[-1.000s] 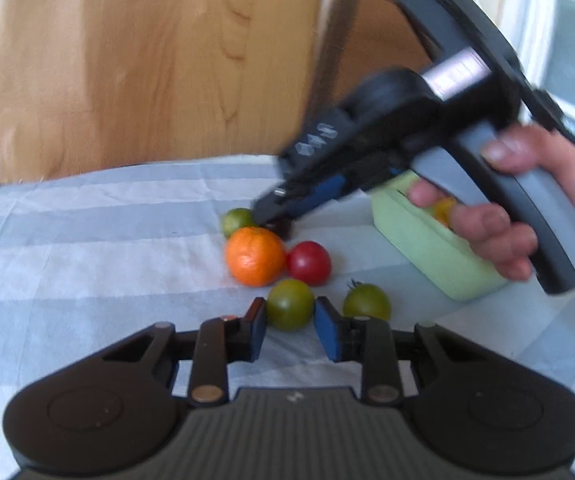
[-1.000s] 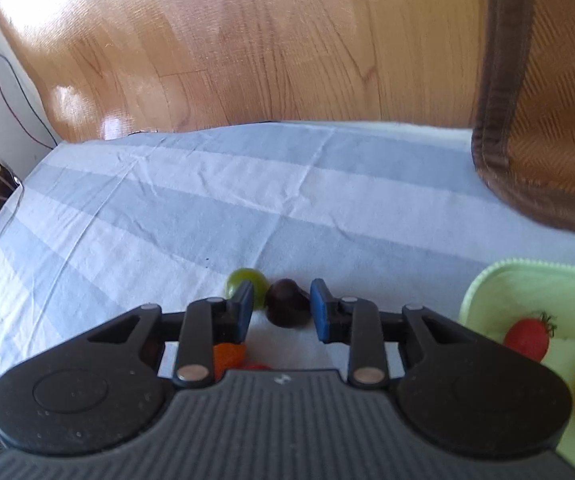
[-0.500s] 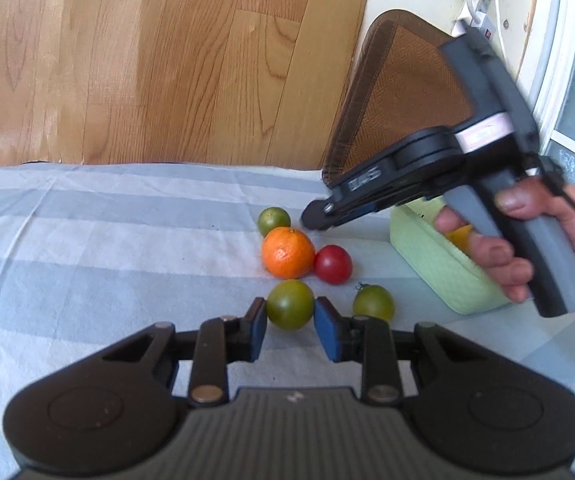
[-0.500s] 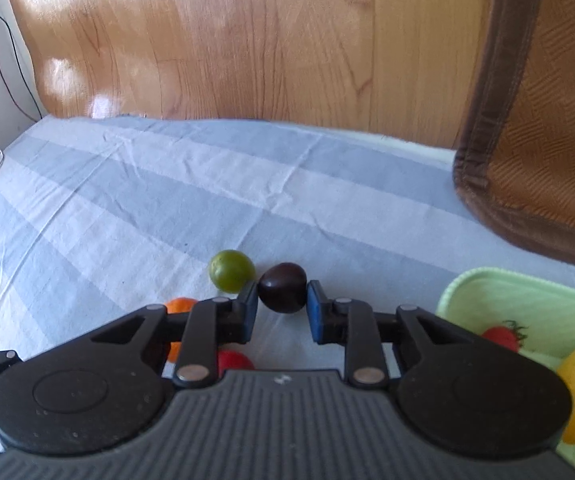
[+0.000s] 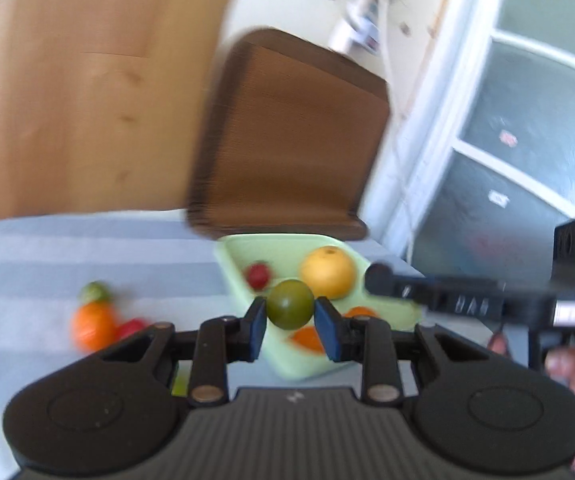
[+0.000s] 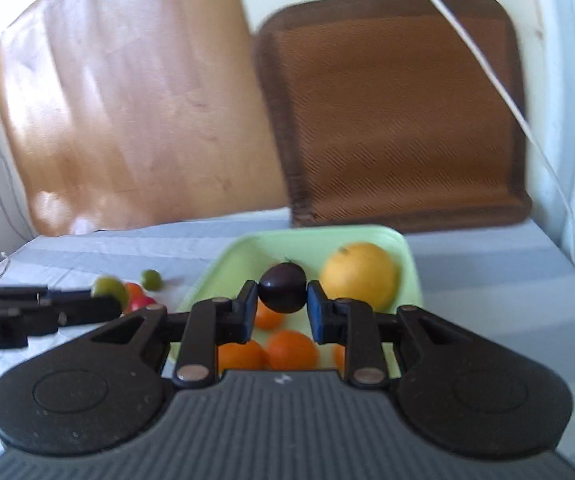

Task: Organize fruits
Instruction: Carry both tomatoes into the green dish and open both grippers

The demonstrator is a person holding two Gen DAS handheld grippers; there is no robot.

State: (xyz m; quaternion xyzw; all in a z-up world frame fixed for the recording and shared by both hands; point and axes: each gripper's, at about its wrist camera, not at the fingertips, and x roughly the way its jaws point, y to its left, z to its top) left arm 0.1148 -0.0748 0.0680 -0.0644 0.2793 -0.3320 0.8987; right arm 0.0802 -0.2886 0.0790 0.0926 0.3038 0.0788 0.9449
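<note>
Left gripper [image 5: 290,330], jaws clamped on a green tomato [image 5: 290,310]; right gripper [image 6: 280,312], jaws clamped on a dark plum-like fruit [image 6: 282,293], identity uncertain through blur. Both hang above the green tray [image 6: 405,248]. Risk: round fruit released high may roll over the tray's low rim. A second earlier, both fruits lay on the table beside the tray.
</note>
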